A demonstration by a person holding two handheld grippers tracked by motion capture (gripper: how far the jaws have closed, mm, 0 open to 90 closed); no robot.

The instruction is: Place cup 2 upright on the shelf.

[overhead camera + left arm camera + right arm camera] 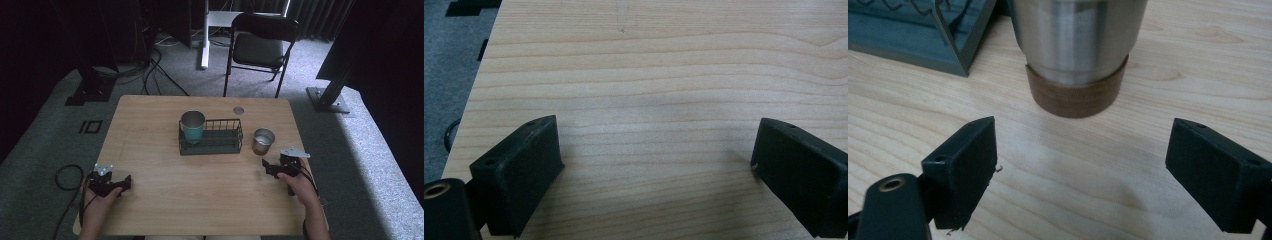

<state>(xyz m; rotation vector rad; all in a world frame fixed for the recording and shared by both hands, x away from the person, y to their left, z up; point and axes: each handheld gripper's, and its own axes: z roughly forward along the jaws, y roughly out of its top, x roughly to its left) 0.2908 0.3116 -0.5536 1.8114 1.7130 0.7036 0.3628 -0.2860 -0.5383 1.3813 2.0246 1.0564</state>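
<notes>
Steel cup (pixel 263 141): right of centre, on tabletop (pixel 200 190) beside wire basket (pixel 220 142), ungrasped. Right gripper (pixel 1080 165): fingers spread wide, empty, facing it. Left gripper (pixel 656 165): wide open, idle. Teal cup (pixel 193 126): already basketed.

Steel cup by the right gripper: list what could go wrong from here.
1. The steel cup stands just beyond the open right gripper; an off-centre approach might tip it.
2. The wire basket sits close beside it, so one of the fingers could snag there.
</notes>
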